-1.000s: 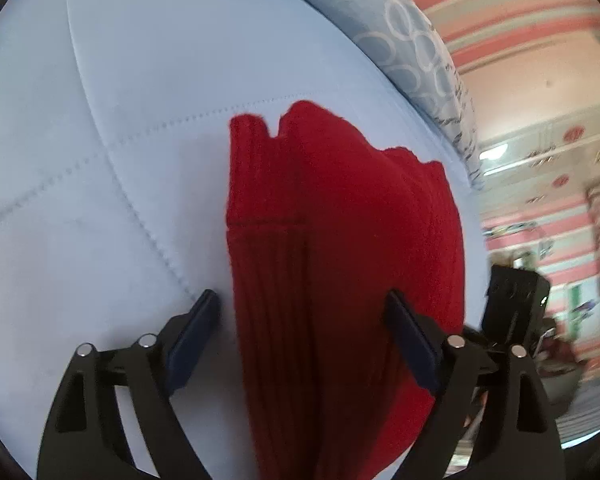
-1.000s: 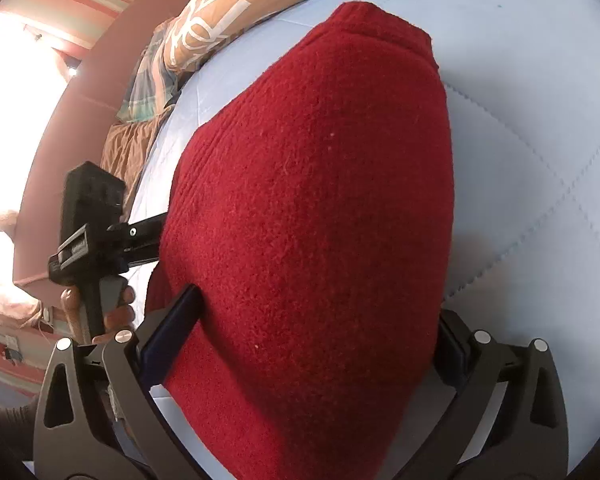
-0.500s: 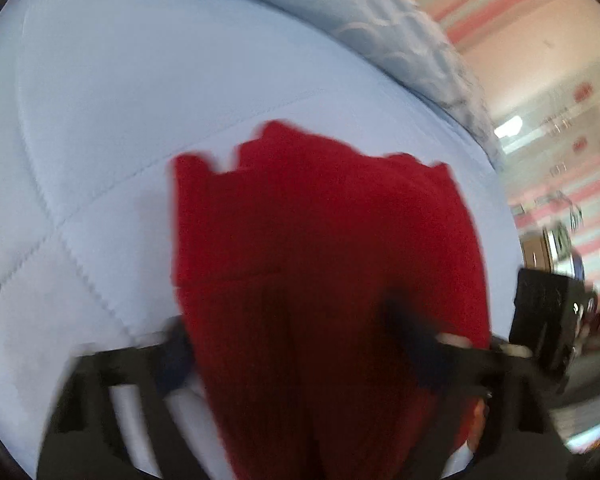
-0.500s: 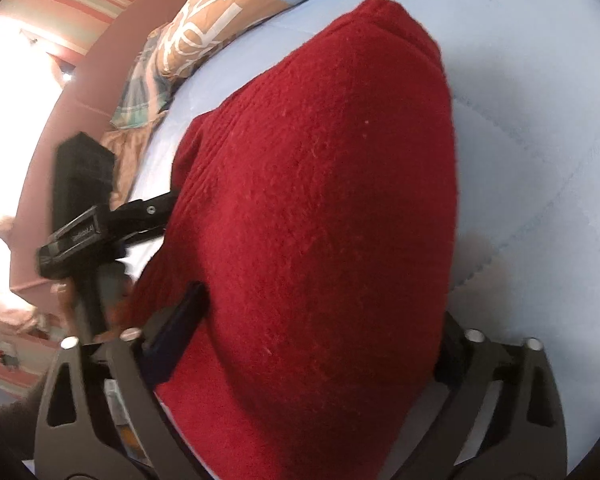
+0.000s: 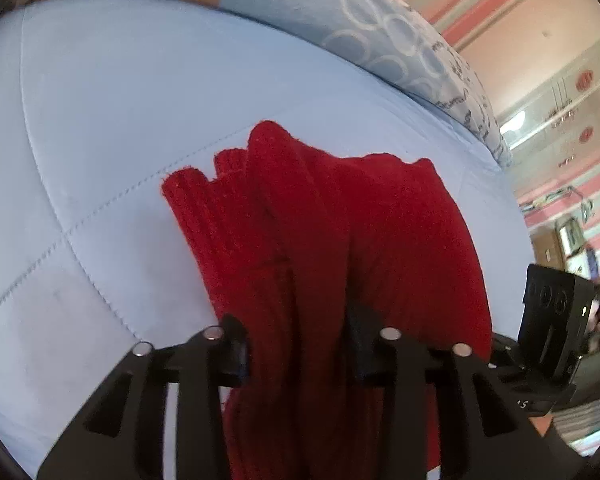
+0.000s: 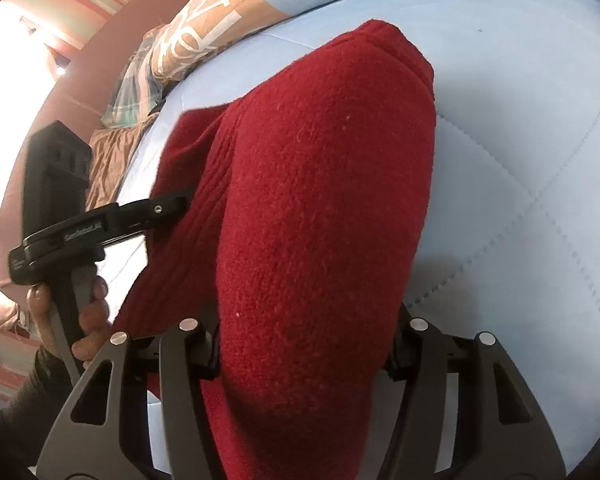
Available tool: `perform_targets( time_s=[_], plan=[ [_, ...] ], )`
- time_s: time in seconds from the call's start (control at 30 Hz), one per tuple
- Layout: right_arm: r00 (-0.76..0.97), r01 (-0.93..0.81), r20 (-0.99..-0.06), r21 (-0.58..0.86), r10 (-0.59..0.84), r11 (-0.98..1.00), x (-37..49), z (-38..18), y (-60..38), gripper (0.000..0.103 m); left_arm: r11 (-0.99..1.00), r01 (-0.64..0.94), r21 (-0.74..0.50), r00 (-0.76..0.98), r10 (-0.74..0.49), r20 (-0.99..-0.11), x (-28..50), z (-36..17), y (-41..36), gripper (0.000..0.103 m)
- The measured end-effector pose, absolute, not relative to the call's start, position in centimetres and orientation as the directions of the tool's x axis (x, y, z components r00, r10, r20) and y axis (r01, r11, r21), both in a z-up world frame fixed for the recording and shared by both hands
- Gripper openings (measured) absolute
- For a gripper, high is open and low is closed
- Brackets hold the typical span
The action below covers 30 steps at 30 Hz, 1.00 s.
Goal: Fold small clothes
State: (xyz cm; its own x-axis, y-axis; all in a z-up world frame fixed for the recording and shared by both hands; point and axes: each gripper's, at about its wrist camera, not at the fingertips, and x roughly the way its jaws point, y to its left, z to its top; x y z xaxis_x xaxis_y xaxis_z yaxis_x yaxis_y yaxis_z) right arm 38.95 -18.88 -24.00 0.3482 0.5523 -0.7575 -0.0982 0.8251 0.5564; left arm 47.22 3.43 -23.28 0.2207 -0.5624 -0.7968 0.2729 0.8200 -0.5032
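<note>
A folded red knit garment (image 5: 340, 232) lies on the light blue quilted bed surface (image 5: 120, 112). My left gripper (image 5: 298, 344) is shut on the garment's near edge, and the cloth bunches between its fingers. In the right wrist view the same red garment (image 6: 320, 200) fills the middle. My right gripper (image 6: 304, 352) is closed in on its thick near end, which bulges up between the fingers. The left gripper also shows in the right wrist view (image 6: 172, 206), gripping the garment's left edge.
A patterned blue and orange pillow (image 5: 340, 12) lies along the far side of the bed. It also shows in the right wrist view (image 6: 220, 20), with brown bedding (image 6: 108, 160) at the left. The bed's edge (image 5: 496, 168) is at the right.
Both grippers have closed on the red garment: the left fingers, wide apart a second ago, now pinch the near edge, and the cloth has bunched and lifted.
</note>
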Motion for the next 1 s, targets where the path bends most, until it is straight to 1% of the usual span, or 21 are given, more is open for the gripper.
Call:
perform_targets(
  time_s=[0.03, 0.07, 0.1, 0.13, 0.17, 0.23, 0.27, 0.37, 0.47, 0.53, 0.6, 0.67, 0.73, 0.77, 0.87, 1.0],
  plan=[
    [0.344, -0.099, -0.756, 0.561, 0.557, 0.822, 39.0, -24.1, -19.0, 0.058, 0.82, 0.272, -0.504, 0.217, -0.562, -0.798, 47.3, -23.4, 3.5, 0.051],
    [0.341, -0.1, -0.754, 0.565, 0.562, 0.819, 38.9, -24.1, -19.1, 0.059, 0.829, 0.266, -0.492, 0.223, -0.55, -0.805, 47.4, -23.7, 3.7, 0.065],
    [0.338, -0.099, -0.751, 0.571, 0.567, 0.815, 38.9, -24.2, -19.3, 0.059, 0.839, 0.252, -0.481, 0.229, -0.535, -0.813, 47.5, -23.9, 3.9, 0.075],
    [0.334, -0.1, -0.749, 0.575, 0.572, 0.812, 38.9, -24.3, -19.4, 0.06, 0.844, 0.236, -0.481, 0.229, -0.53, -0.817, 47.6, -24.3, 4.2, 0.09],
    [0.333, -0.104, -0.748, 0.576, 0.574, 0.811, 38.8, -24.2, -19.4, 0.06, 0.842, 0.201, -0.501, 0.222, -0.537, -0.814, 47.8, -25.1, 4.9, 0.097],
    [0.334, -0.111, -0.749, 0.572, 0.572, 0.813, 38.9, -24.2, -19.3, 0.061, 0.795, 0.159, -0.586, 0.195, -0.607, -0.77, 48.0, -26.3, 6.0, 0.1],
    [0.334, -0.111, -0.747, 0.574, 0.574, 0.812, 38.8, -24.2, -19.4, 0.062, 0.783, 0.154, -0.603, 0.193, -0.622, -0.759, 48.1, -26.5, 6.2, 0.101],
    [0.336, -0.102, -0.74, 0.586, 0.582, 0.804, 39.0, -24.3, -19.5, 0.062, 0.767, 0.142, -0.626, 0.173, -0.642, -0.747, 48.4, -26.5, 6.0, 0.101],
    [0.334, -0.084, -0.734, 0.602, 0.591, 0.794, 39.0, -24.7, -19.9, 0.062, 0.719, 0.161, -0.676, 0.104, -0.694, -0.712, 48.7, -26.3, 4.7, 0.101],
    [0.336, -0.074, -0.731, 0.608, 0.594, 0.79, 38.9, -24.9, -20.2, 0.062, 0.733, 0.184, -0.654, 0.104, -0.677, -0.729, 48.8, -26.0, 3.8, 0.101],
    [0.337, -0.066, -0.729, 0.613, 0.596, 0.787, 38.9, -25.1, -20.4, 0.062, 0.726, 0.209, -0.655, 0.104, -0.682, -0.724, 48.9, -25.6, 3.5, 0.085],
    [0.339, -0.07, -0.731, 0.608, 0.592, 0.791, 38.9, -25.0, -20.3, 0.062, 0.726, 0.214, -0.653, 0.11, -0.682, -0.723, 48.9, -25.3, 3.7, 0.064],
    [0.343, -0.076, -0.736, 0.598, 0.584, 0.798, 38.8, -24.8, -20.1, 0.061, 0.736, 0.227, -0.638, 0.126, -0.672, -0.73, 48.7, -24.9, 3.8, 0.054],
    [0.345, -0.078, -0.736, 0.596, 0.582, 0.799, 38.8, -24.8, -20.1, 0.061, 0.74, 0.231, -0.632, 0.133, -0.668, -0.733, 48.5, -24.8, 4.1, 0.05],
    [0.357, -0.082, -0.734, 0.592, 0.578, 0.802, 38.6, -24.6, -20.0, 0.058, 0.748, 0.239, -0.619, 0.146, -0.658, -0.738, 48.3, -24.4, 3.9, 0.047],
    [0.386, -0.111, -0.727, 0.575, 0.568, 0.811, 38.0, -23.7, -19.7, 0.054, 0.754, 0.261, -0.603, 0.16, -0.65, -0.743, 47.8, -23.5, 3.9, 0.044]
  ],
)
